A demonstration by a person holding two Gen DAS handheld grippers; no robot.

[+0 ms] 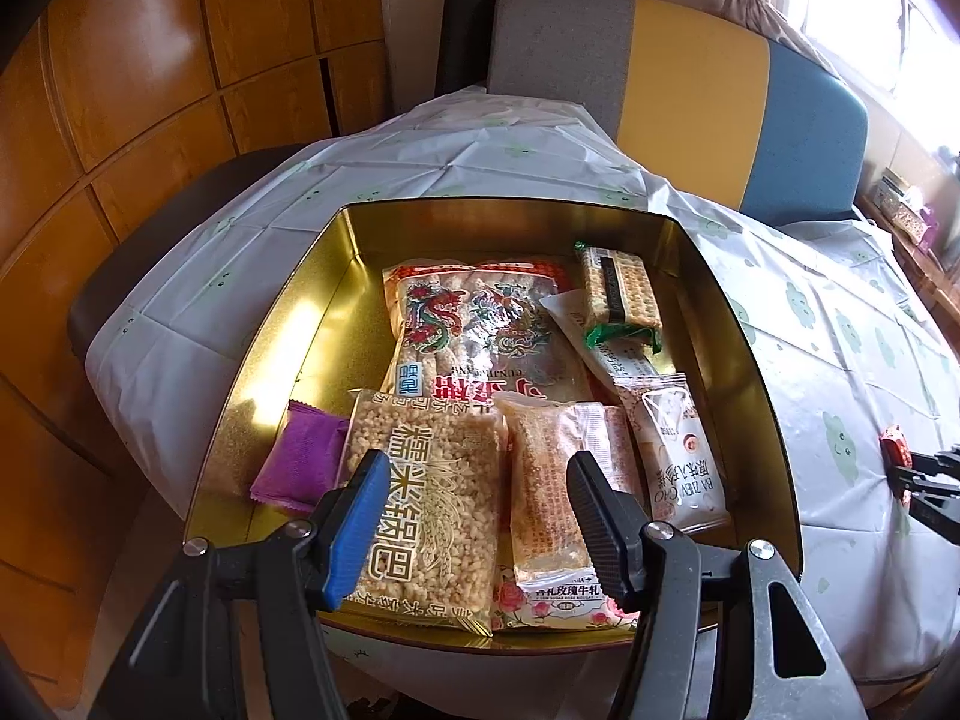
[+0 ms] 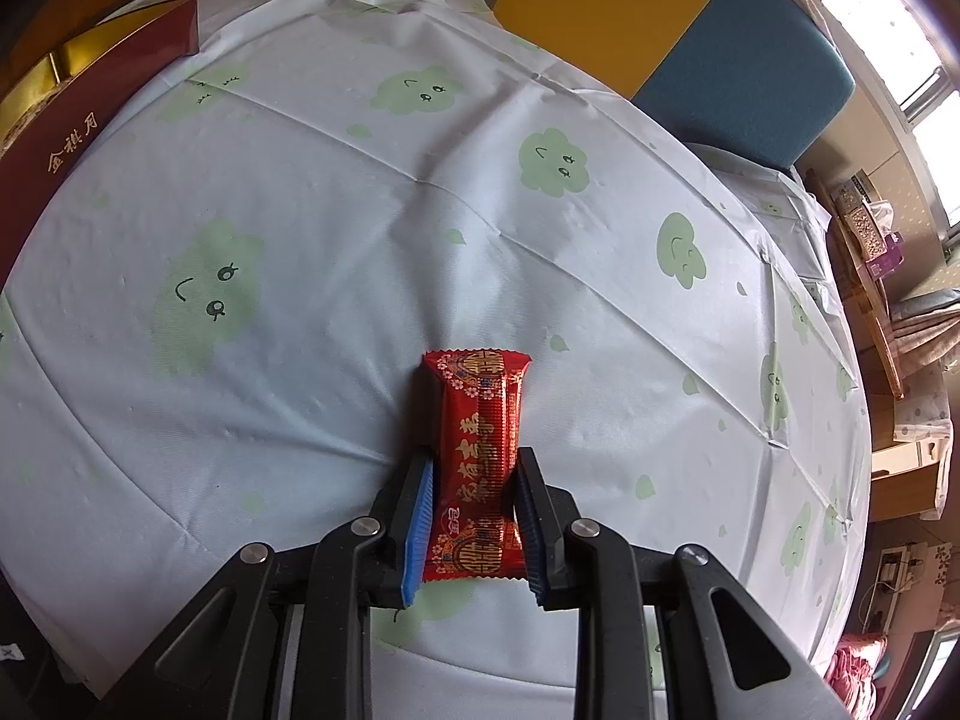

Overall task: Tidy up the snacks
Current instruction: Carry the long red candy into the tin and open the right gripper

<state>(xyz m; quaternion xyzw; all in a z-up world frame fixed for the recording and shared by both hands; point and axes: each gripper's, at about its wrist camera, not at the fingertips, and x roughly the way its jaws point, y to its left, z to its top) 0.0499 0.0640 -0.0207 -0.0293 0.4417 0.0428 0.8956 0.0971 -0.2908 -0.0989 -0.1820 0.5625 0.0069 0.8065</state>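
A round table draped in a creased white plastic tablecloth printed with pale green smiling clouds fills a sunlit room, with orange-brown wooden wall panels to one side and a curtained window to the other. A chair with a grey, yellow and blue upholstered back stands at the far edge. The right gripper clamps its blue-padded fingers on the sides of a small red foil snack packet lying on the cloth. The left gripper hovers with its fingers spread wide and empty above a gold-lined rectangular tin, already packed with wrapped snacks, among them a clear bag of puffed rice cake and a purple sachet.
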